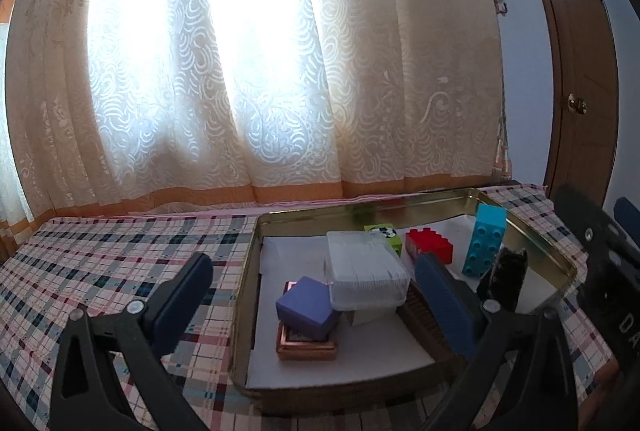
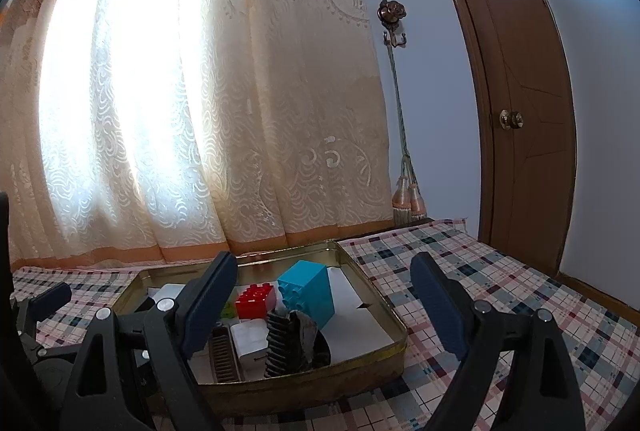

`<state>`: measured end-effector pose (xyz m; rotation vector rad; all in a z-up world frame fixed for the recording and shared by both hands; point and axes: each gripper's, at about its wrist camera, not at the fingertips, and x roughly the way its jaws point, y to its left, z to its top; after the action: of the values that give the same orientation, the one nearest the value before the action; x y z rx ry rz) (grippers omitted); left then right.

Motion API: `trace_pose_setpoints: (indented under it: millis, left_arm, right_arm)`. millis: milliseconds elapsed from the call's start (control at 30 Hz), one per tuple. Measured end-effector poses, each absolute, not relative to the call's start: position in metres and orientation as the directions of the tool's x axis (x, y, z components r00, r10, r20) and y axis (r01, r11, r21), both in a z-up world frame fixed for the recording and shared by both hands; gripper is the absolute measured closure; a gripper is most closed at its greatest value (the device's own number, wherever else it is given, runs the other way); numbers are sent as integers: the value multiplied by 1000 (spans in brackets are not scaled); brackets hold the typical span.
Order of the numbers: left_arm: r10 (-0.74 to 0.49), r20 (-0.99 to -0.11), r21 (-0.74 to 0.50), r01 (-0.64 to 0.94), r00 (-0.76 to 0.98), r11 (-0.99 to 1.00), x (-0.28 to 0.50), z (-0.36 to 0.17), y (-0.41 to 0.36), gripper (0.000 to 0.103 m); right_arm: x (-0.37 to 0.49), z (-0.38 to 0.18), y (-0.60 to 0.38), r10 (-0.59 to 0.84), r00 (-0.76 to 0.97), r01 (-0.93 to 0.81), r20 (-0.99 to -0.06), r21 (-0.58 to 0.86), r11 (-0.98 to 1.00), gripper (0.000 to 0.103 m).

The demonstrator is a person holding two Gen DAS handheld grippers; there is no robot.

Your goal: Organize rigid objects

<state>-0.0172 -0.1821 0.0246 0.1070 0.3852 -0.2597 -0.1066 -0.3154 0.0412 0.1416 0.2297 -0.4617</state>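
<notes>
On the checked cloth that covers the surface (image 1: 120, 263), near the lace curtain (image 1: 240, 71), sits a shallow gold-coloured metal tin (image 1: 532, 235) lined with white paper, and every task object already lies inside it. At its left, a purple cardboard box (image 1: 306, 307) rests on a copper-toned square frame (image 1: 306, 349); just beside it a frosted clear plastic box (image 1: 366, 271) stands on a white block. Behind come a lime-green cube (image 1: 390, 233) and a red studded plastic brick (image 1: 430, 245), then a tall turquoise studded brick (image 1: 484, 241) standing upright, with a dark ridged black piece (image 1: 506, 279) in front of it.

The left gripper (image 1: 312, 303) hangs with its fingers spread wide, one over the cloth and one over the tin, holding nothing. The right gripper (image 2: 324, 305) is likewise wide open and empty, its left finger above the tin, its right finger over the cloth.

Judging by the layout, the sorting seems close to finished, or a next pick is being chosen. Any grasp here should come down squarely on flat, hard faces; the bricks offer firm grip, while the smooth plastic box may slip and the stacked purple box could topple.
</notes>
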Motion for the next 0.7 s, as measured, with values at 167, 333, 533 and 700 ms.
trace_pose_setpoints:
  millis: [167,333,533,700]
  left_arm:
    - [-241,-372,54,280,896,959,-27,27,-175,0]
    - [-248,-354,27,275,902,961,-33,28,-166,0]
    - [-246,-354,15,269,902,963,-35,28,-160,0]
    - [-247,-337,13,267,908,964,-40,29,-157,0]
  right_arm:
    - [-113,45,-305,-417,886,436,-202,59,898,13]
    - [-117,48,-297,-418,891,429,-176,33,903,13]
    - [-125,50,-292,-424,893,432,-149,25,902,13]
    - [-127,52,-285,-424,897,427,-127,-1,904,7]
